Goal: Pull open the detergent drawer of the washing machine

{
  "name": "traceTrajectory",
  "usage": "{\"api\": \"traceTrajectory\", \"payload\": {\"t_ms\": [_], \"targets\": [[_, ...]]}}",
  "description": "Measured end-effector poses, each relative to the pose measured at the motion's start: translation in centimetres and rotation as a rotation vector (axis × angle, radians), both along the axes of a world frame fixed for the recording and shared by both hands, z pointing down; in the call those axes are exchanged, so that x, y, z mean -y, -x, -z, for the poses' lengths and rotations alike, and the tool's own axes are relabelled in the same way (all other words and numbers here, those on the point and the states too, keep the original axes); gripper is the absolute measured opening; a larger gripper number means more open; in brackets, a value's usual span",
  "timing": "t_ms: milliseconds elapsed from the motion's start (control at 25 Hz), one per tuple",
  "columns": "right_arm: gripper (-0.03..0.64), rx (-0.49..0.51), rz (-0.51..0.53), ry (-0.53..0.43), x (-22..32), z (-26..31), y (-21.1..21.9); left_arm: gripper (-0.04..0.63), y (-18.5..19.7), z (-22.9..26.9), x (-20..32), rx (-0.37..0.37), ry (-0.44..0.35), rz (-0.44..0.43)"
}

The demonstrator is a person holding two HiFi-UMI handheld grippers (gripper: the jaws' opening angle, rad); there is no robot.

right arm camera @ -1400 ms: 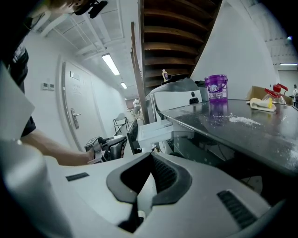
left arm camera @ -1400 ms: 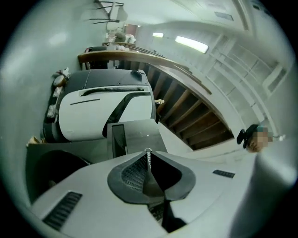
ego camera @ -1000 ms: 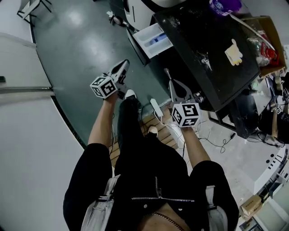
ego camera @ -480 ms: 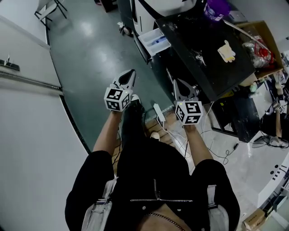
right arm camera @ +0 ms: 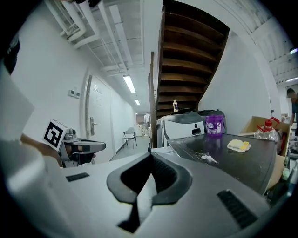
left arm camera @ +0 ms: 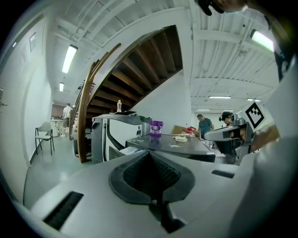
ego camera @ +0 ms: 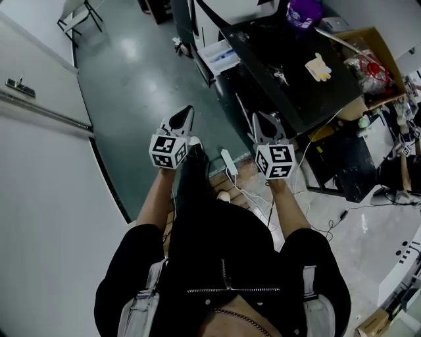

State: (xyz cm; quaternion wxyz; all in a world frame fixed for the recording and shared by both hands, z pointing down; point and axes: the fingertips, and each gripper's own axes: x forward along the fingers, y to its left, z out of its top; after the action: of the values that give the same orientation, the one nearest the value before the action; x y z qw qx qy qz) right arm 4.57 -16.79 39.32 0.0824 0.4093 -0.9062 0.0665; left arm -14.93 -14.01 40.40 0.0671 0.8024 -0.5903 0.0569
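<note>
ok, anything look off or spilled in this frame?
Detergent drawer stands pulled out of the washing machine. A small whitish scatter lies on the black tabletop, maybe spilled powder; can't tell. Power strip and loose cables trail underfoot, a possible trip risk.

The left tool (ego camera: 186, 113) and the right tool (ego camera: 258, 118) are held side by side, well apart, pointing forward and nearly level. Each tool's jaws are together, gripping nothing. Both forearms (ego camera: 152, 191) extend forward.
</note>
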Motion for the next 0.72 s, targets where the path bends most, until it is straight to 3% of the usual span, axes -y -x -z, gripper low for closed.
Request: {"api": "traceTrajectory", "payload": {"t_ms": [720], "targets": [[0.002, 0.006, -0.005, -0.027, -2.8, 1.1, -2.2, 0.021, -2.2, 1.3, -2.6, -0.005, -0.029, -0.008]]}}
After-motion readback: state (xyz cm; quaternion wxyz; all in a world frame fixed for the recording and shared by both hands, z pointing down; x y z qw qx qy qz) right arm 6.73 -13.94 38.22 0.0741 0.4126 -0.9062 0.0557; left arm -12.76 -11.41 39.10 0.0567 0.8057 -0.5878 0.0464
